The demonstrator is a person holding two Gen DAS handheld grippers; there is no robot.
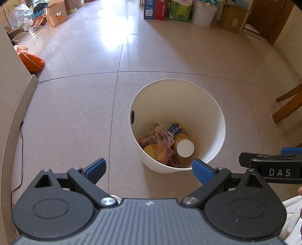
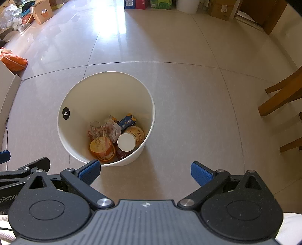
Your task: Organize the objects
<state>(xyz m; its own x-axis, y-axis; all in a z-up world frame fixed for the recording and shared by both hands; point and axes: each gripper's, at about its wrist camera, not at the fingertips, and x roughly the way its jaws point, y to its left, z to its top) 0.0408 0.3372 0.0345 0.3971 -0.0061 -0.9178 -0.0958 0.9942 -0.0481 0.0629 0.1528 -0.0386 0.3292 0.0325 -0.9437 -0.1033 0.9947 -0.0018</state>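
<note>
While both claws — left gripper (image 1: 149, 170) and right gripper (image 2: 145, 172) — gape wide and empty, the white bin (image 2: 79, 94) holds a jar (image 2: 130, 138) and wrappers (image 2: 102, 133).

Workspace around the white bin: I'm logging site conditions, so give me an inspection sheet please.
Surface: glossy beige tiled floor, strong window glare at the far end.
Job's things: white round plastic bin upright, holding a white-lidded yellow jar, blue carton, orange bowl, crumpled wrappers.
Clutter: cardboard boxes, basketball, orange bag by the walls.
Grippers: left gripper and right gripper both open, empty.
Cables: black cable along left wall.
Surroundings: wooden chair legs at right.
</note>
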